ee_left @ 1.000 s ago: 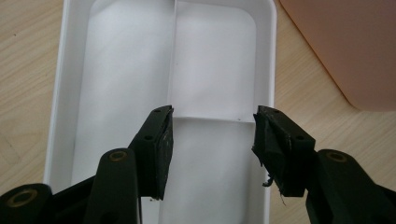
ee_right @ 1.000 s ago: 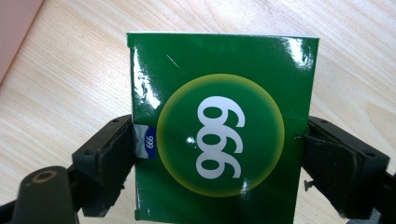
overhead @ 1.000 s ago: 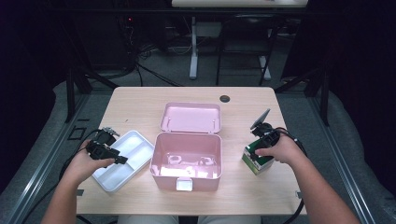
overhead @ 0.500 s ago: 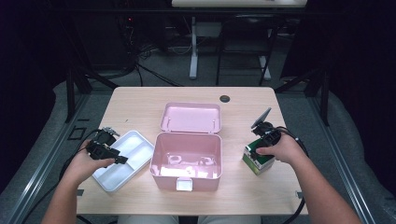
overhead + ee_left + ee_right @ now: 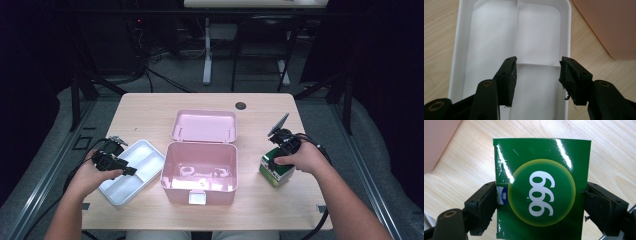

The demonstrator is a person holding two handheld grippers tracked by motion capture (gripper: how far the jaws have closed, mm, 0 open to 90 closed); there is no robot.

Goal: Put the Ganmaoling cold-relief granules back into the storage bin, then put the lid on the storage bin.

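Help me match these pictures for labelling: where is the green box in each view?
High view: green box right of the pink case, under the right gripper.
Right gripper view: centre, between the jaws, which press its sides.
Left gripper view: not in it.
Shared landmark: the pink case, at that view's top left.

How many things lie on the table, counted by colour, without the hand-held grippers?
Pink: 1, the open storage box
White: 1, the divided tray
Green: 1, the carton
Total: 3
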